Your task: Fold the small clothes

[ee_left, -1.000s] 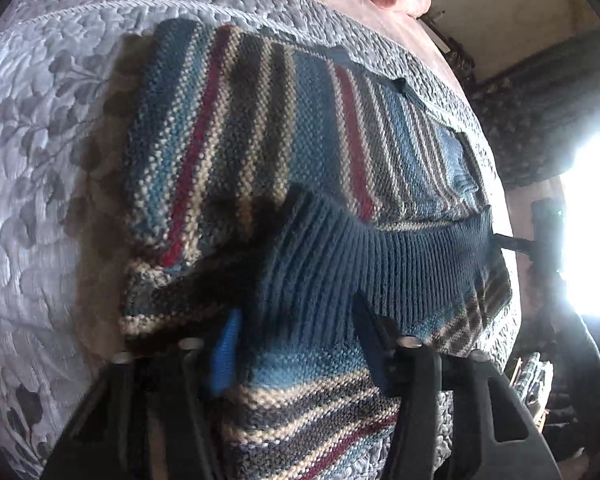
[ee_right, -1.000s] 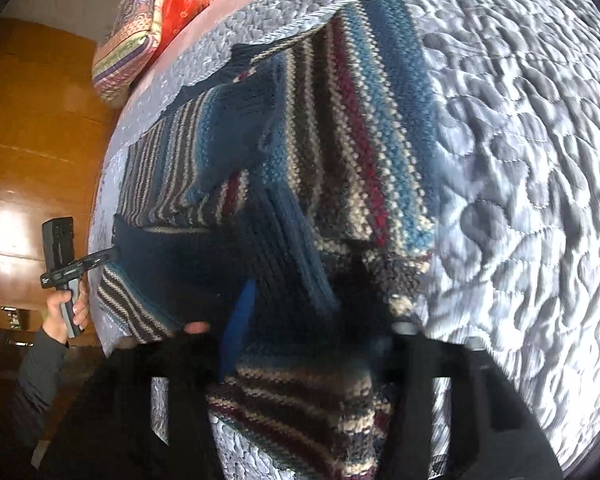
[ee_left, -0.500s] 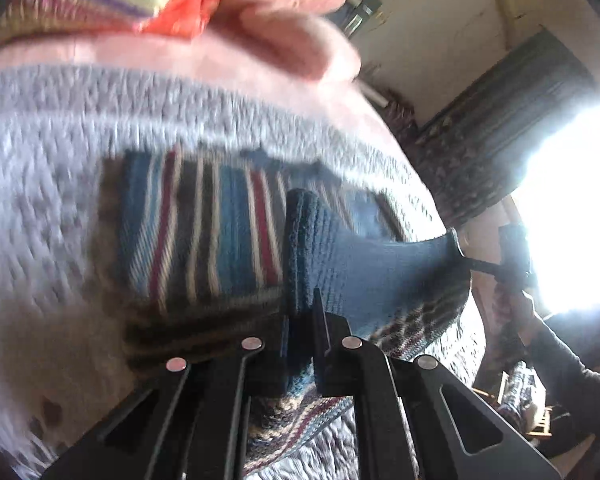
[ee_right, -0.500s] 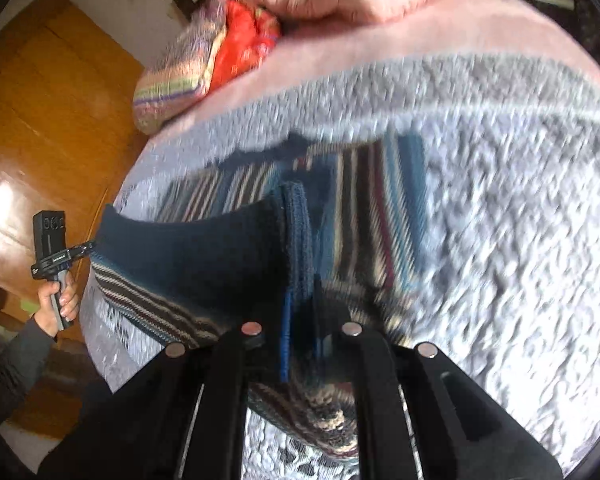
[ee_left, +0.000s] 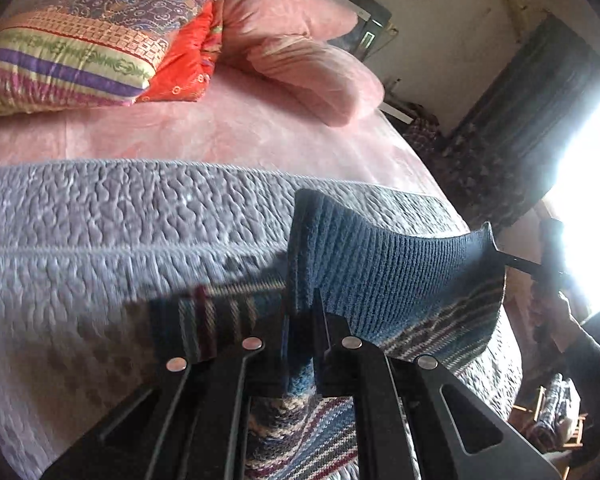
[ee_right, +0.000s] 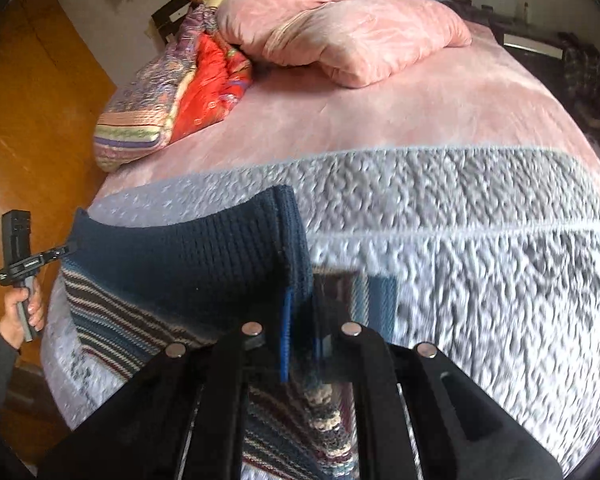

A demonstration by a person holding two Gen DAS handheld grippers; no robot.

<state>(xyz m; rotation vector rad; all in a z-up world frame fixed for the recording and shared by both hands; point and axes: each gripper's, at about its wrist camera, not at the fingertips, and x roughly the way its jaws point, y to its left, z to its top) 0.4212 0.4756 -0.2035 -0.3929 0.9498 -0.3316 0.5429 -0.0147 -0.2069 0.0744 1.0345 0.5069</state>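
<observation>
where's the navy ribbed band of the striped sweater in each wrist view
Left wrist view: the navy ribbed band runs from centre to right, lifted off the grey quilt, its near end pinched in the left claw.
Right wrist view: the band runs from centre to left, its near end pinched in the right claw.
Shared landmark: the pink pillow at the head of the bed.

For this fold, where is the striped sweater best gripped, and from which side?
At the two ends of its navy ribbed hem, coming from the near edge: that thick band is firm, and left gripper and right gripper already pinch it taut.
</observation>
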